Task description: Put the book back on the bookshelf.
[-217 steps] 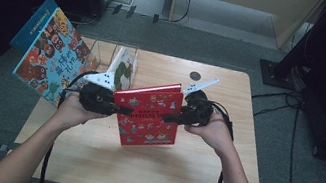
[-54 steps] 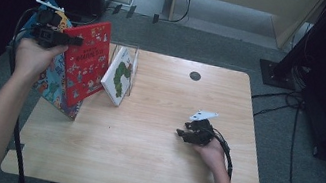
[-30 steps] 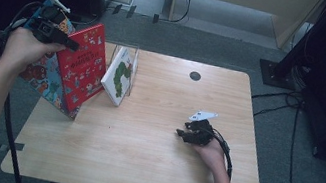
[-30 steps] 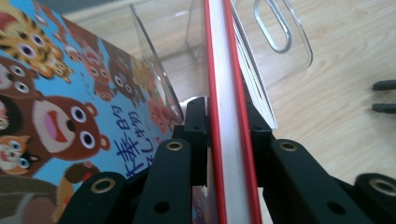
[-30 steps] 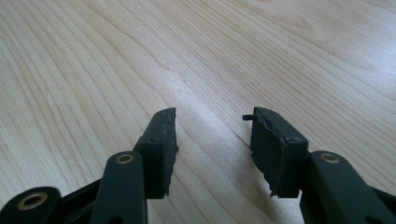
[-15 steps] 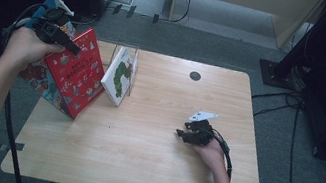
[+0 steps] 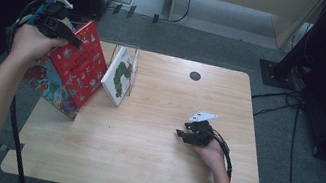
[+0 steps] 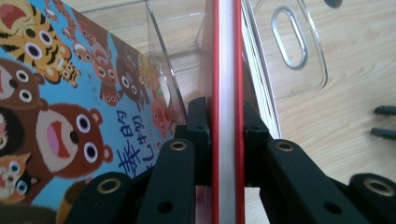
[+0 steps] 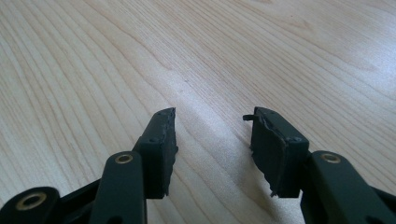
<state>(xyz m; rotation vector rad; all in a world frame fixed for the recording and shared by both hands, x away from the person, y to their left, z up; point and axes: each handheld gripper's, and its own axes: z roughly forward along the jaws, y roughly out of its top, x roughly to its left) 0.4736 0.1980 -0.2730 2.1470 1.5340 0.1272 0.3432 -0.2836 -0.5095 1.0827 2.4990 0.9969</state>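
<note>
Wooden bench is bearing our idle, open right tool. Our left tool is clamping the red book; we are guiding it squarely into the clear rack.

Left gripper clamped — right gripper agape

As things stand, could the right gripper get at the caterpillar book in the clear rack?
Probably yes. The right gripper rests open on the table, with bare wood between it and the caterpillar book. The left gripper holds the red book on the rack's far side, out of the path.
</note>
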